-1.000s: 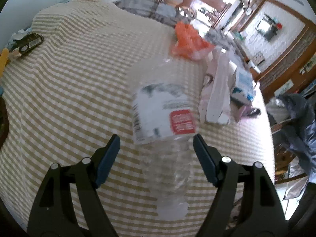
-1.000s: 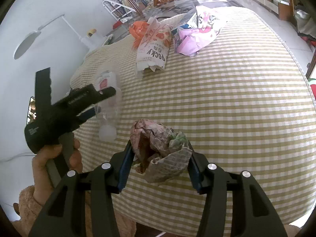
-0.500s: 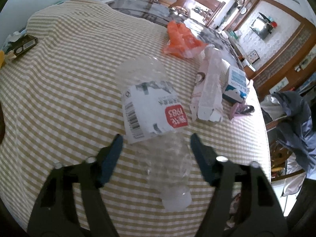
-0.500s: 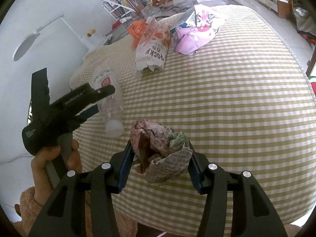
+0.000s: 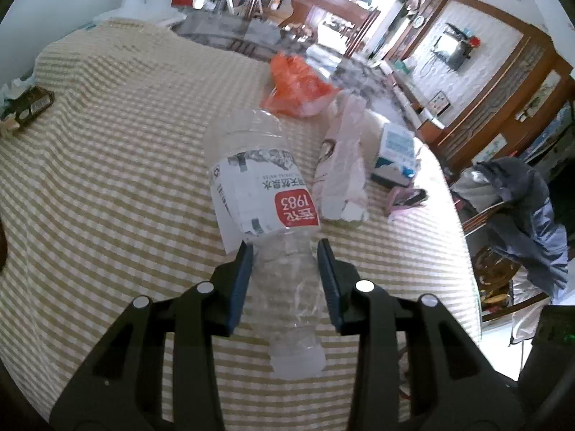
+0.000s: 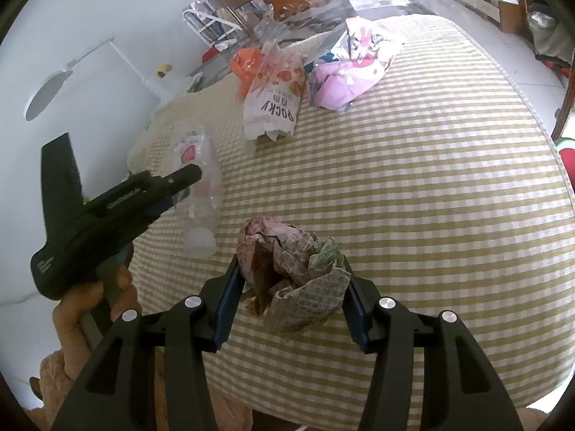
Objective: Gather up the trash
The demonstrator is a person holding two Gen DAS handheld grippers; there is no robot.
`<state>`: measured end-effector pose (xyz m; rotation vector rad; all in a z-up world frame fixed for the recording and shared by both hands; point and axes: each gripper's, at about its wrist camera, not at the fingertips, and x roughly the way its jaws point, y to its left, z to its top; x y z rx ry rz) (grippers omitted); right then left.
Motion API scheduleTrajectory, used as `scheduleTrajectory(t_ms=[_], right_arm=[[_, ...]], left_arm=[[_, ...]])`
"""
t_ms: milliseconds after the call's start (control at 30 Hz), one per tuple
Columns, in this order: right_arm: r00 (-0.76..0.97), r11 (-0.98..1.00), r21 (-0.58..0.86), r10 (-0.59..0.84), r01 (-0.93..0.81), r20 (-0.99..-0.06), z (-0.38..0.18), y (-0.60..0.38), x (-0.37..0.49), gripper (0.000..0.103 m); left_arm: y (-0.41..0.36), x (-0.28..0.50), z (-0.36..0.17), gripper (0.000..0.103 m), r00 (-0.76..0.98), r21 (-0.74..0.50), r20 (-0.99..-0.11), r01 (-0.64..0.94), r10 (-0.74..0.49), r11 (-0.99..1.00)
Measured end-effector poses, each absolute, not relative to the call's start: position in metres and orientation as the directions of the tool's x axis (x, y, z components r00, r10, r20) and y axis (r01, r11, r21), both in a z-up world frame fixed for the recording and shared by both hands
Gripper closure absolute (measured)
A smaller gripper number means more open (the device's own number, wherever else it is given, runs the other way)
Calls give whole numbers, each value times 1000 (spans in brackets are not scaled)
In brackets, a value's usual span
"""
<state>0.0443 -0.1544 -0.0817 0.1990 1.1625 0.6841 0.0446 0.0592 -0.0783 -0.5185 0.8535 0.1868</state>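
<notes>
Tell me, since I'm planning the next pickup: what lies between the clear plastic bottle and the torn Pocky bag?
Only bare checked tablecloth separates bottle and bag, per the right wrist view.

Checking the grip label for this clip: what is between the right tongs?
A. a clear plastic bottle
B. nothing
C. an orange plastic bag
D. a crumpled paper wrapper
D: the right tongs clamp a crumpled paper wrapper above the checked cloth.

The clear plastic bottle [image 5: 262, 194] wears a white label with a red patch reading "1983", upside down, above Chinese characters too small to make out. The pink snack bag [image 6: 275, 107] shows "POCKY", also upside down. Nothing else can be read.
</notes>
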Motion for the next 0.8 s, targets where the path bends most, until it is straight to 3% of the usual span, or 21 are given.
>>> scheduleTrajectory(t_ms=[333,800], right_arm=[[352,797,468,593,-381,-724,-50,-184,48,53],[503,787,564,604,-251,-619,-19,-279,50,52]], left_arm=[[29,28,-36,67,722,-305,-691,-241,-40,922],[-43,28,6,67,765,-294,-634,-100,-115,951]])
